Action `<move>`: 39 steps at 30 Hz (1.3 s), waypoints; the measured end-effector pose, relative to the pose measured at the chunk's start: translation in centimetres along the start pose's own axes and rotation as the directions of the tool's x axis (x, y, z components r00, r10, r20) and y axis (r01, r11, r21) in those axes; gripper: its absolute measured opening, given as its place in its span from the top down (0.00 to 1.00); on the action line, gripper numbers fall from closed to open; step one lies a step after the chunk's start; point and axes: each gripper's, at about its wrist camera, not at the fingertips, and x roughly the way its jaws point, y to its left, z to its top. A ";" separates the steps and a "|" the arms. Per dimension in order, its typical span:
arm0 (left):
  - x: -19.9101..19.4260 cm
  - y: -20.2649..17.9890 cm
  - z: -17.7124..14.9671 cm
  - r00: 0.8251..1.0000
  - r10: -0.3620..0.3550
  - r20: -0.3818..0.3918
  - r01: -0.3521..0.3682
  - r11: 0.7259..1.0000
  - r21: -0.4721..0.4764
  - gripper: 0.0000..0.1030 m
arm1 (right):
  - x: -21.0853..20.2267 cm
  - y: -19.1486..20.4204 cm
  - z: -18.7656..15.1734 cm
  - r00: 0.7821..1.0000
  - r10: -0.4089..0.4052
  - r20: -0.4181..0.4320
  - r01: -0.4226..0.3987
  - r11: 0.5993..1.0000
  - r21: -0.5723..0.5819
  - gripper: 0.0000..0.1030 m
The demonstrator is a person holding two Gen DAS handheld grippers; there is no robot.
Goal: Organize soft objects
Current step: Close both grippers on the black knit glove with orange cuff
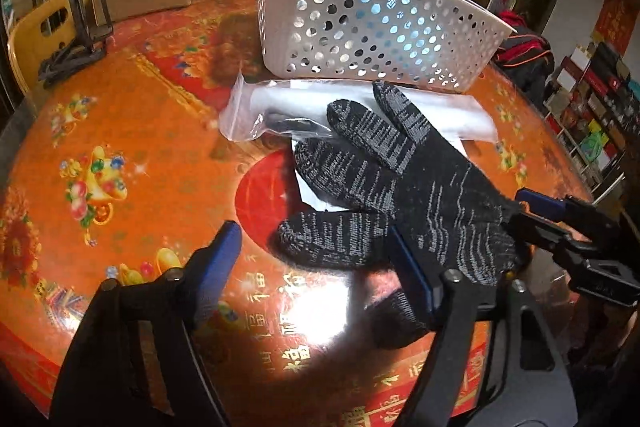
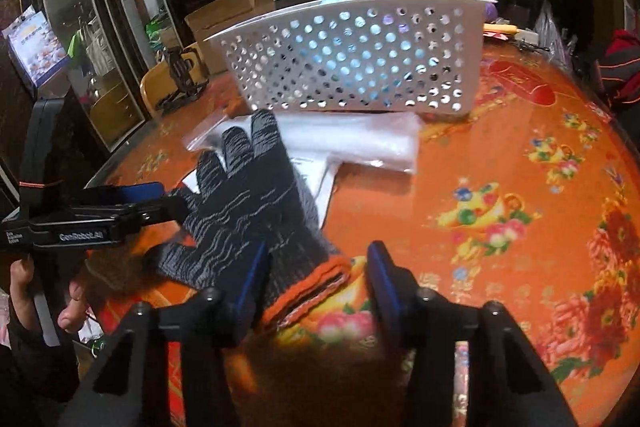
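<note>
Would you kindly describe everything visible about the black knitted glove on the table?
The glove is black knit flecked with grey, with an orange-trimmed cuff that shows in the right wrist view. It lies fairly flat on the orange patterned table, fingers spread and pointing toward the white perforated basket, its fingertips overlapping a clear plastic bag and white paper. The right tongs stand open around the cuff; the left tongs, also open, have one finger at the glove's thumb side.
</note>
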 end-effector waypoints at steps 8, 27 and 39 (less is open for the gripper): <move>0.4 -1.5 -0.1 1.000 0.003 0.027 -0.003 0.999 0.033 0.35 | -0.1 0.9 -0.5 1.000 -0.017 -0.005 0.017 0.999 -0.035 0.59; -0.5 -1.7 -1.1 0.995 -0.064 0.073 0.062 0.998 0.024 0.88 | -0.1 0.7 -0.8 1.000 0.003 0.025 -0.001 0.998 -0.062 0.88; -4.8 -2.7 -0.5 0.979 -0.100 0.180 0.094 0.995 0.045 0.88 | -3.0 2.1 -0.2 0.991 -0.038 0.132 0.053 0.992 -0.110 0.89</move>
